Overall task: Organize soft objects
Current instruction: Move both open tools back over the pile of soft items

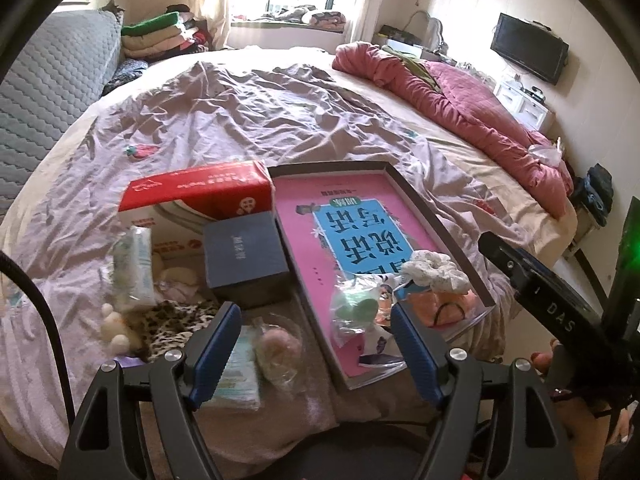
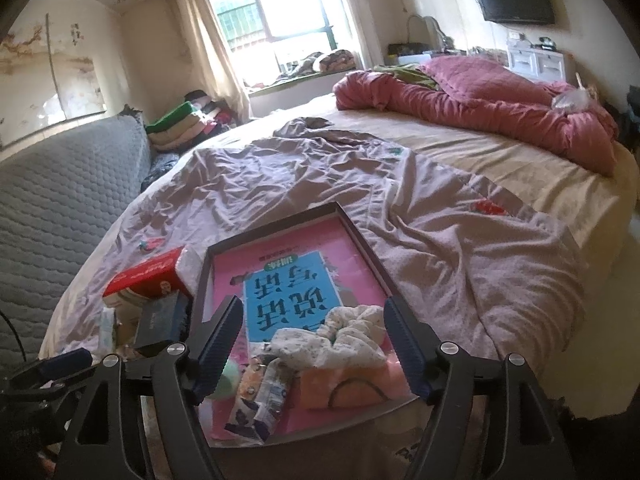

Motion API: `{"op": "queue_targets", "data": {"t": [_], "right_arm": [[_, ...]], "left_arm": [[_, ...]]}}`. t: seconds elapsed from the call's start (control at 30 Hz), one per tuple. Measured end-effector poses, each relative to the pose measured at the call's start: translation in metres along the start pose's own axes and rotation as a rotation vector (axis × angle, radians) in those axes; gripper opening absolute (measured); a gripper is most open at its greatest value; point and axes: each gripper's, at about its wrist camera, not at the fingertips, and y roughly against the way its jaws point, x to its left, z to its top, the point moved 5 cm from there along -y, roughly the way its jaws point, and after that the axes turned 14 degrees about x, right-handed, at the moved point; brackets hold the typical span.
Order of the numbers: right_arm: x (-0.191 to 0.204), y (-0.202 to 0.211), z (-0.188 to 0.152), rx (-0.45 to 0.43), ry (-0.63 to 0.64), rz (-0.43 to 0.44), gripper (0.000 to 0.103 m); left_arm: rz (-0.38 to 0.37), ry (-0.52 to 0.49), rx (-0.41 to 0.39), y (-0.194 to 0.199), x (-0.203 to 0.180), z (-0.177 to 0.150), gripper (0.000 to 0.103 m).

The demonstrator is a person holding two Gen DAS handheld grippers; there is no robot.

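Where it lies, white scrunchie looks ruffled.

Bed under rumpled mauve sheet (pink quilt alongside), shallow tray.

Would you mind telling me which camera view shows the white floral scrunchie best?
The right wrist view shows the white floral scrunchie best: it lies close and large between the open jaws, resting on a peach cloth in the tray. The left wrist view shows the scrunchie smaller, off to the right at the tray's near corner.
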Motion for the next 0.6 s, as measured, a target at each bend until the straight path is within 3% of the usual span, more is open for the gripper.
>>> {"op": "queue_targets", "data": {"t": [0.6], "right_arm": [[0.073, 0.017, -0.006, -0.001, 0.174, 0.028, 0.077]], "left_arm": [[0.071, 0.114, -0.047, 0.037, 0.071, -0.009, 0.076]]}}
